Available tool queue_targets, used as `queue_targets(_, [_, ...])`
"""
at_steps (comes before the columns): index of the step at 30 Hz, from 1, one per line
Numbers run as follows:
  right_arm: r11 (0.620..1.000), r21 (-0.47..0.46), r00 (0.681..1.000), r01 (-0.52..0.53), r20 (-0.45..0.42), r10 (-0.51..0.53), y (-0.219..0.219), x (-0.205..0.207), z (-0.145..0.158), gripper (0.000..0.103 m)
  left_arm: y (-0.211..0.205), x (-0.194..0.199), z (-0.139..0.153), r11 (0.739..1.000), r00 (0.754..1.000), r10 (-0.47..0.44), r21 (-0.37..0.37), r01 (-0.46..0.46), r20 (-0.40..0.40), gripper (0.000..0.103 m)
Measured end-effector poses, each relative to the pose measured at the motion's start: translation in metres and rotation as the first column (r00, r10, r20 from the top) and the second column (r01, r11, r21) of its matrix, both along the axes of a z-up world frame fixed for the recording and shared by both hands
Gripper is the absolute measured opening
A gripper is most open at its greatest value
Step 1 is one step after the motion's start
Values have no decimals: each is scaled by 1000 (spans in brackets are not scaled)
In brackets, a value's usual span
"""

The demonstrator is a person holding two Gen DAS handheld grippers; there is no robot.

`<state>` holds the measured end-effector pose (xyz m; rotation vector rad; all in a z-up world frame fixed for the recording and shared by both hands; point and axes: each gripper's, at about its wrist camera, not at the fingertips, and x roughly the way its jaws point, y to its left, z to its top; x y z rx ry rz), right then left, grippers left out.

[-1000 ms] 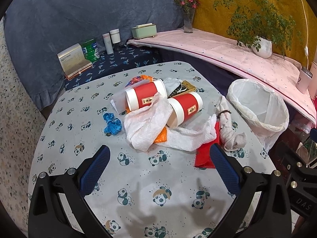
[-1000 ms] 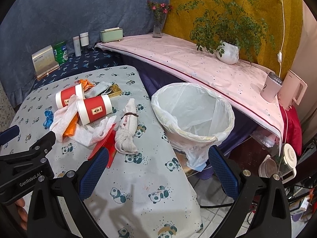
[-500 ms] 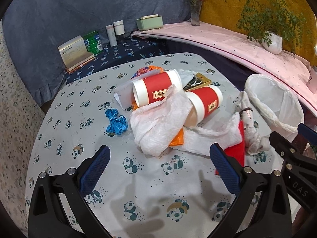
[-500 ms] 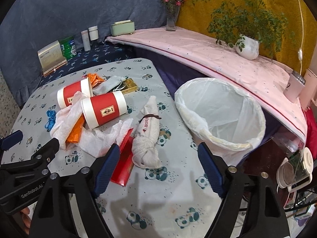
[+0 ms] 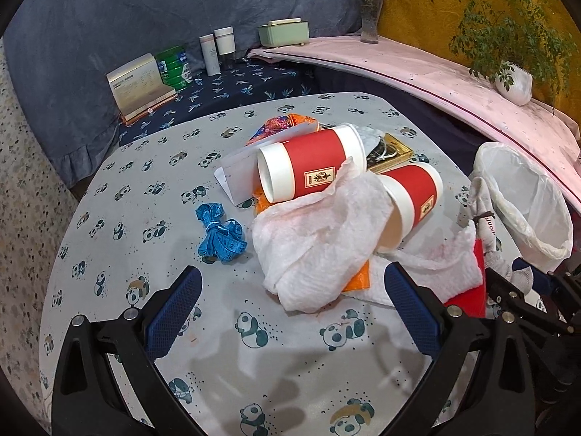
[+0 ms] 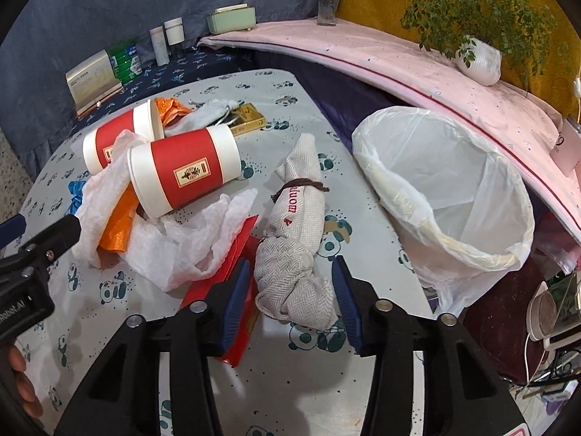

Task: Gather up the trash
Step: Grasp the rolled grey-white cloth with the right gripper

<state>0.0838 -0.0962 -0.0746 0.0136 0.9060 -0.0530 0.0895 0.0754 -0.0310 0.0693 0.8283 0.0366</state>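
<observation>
while my right tongs narrow around the rolled cloth

as i hold them low over the bench, my right tongs have just been closing, and the grey rolled cloth tied with a brown band lies between the blue pads; i cannot tell whether the pads press on it yet, so i count them as apart. a flat red packet lies partly under the left pad. the lined bin stands just beside the bench edge, to the right of the cloth. my left tongs hang wide apart with nothing between them, above the panda-print cover and near a crumpled white tissue. that tissue drapes against two red paper cups lying on their sides, with an orange wrapper poking out beneath. a blue tape bundle sits alone to the left of the pile. a second white tissue spreads between the cups and the red packet.
</observation>
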Motion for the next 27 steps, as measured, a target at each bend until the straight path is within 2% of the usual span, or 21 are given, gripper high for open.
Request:
queue_targets(4, [1000,24,1000,-3,-14,3,0,3,-7,31,6,1,-2,1000,1000,9,-8,-9,-4,96])
queue_targets(10, [999,37,1000,-6,11,5,0,0,1,25,16,1,-3,1000,1000,23,-22,-23,-13,96])
queue_targets(22, [999,50,995,5,100,-10,-6,-9,44,24,12,4,-4,998,1000,-8,-65,7,-25,95])
queue_targets(27, [999,51,995,9,101,-15,-9,-7,48,25,6,19,-14,996,998,-35,-81,30,-57,79])
